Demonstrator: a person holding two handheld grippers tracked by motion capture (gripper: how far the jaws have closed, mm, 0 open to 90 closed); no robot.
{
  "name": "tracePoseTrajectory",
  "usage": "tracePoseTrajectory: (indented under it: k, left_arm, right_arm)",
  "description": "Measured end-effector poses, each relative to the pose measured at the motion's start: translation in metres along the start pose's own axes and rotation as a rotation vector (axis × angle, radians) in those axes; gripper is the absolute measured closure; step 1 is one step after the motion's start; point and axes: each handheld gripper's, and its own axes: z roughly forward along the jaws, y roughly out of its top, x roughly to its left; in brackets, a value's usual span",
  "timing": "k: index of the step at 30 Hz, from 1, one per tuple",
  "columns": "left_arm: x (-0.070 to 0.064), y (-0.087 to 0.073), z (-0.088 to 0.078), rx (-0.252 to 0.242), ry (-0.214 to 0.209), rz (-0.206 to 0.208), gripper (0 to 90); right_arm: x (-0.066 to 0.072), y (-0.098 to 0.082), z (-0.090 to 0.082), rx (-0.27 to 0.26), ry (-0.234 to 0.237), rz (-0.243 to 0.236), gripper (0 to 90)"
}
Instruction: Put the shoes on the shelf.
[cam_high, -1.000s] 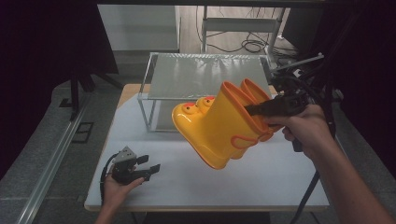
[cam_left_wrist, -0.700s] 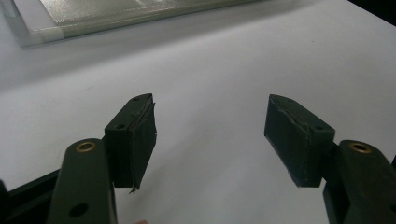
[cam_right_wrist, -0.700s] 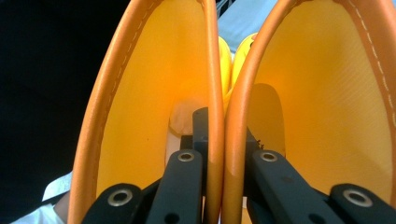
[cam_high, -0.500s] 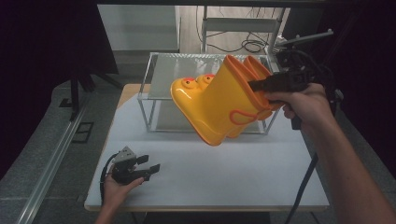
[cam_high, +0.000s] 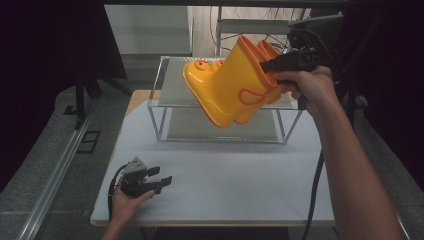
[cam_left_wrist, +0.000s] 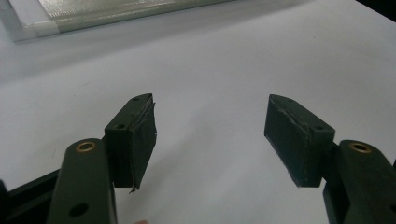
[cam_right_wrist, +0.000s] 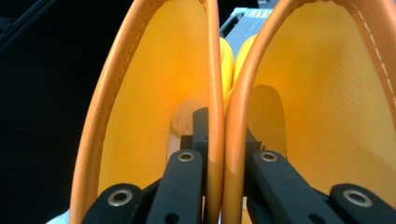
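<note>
Now the right gripper (cam_high: 270, 67), fingers pinching both inner cuffs, has carried the yellow boots (cam_high: 227, 87) up toward twelve o'clock, over the wire shelf (cam_high: 165, 97); placement seems imminent; left gripper (cam_high: 162, 182) idles, fingers spread, on the counter (cam_high: 240, 185).

The right gripper (cam_high: 272, 65) has carried the yellow boots (cam_high: 227, 87) higher (toward the rack (cam_high: 165, 100))

High cam overhead; jaw cams close-up, forward.

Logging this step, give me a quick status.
Right gripper shut on yellow boots, held above rack. Left gripper open, on table. Nothing in the way.
</note>
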Motion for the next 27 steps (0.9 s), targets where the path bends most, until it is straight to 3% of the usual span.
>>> tracePoseTrajectory:
  k: [6,15,27]
  left_arm:
    - [0.0,0.0,-0.002,-0.009,0.005,-0.004,33.8]
    - [0.001,0.0,-0.004,-0.017,-0.003,-0.003,33.8]
    - [0.001,0.0,-0.004,-0.015,-0.003,-0.003,33.8]
  right_arm:
    - [-0.011,0.015,0.017,-0.007,-0.02,0.032,85.7]
    - [-0.021,0.038,0.025,-0.031,-0.044,0.069,85.7]
    - [-0.044,0.051,0.039,-0.054,-0.099,0.13,85.6]
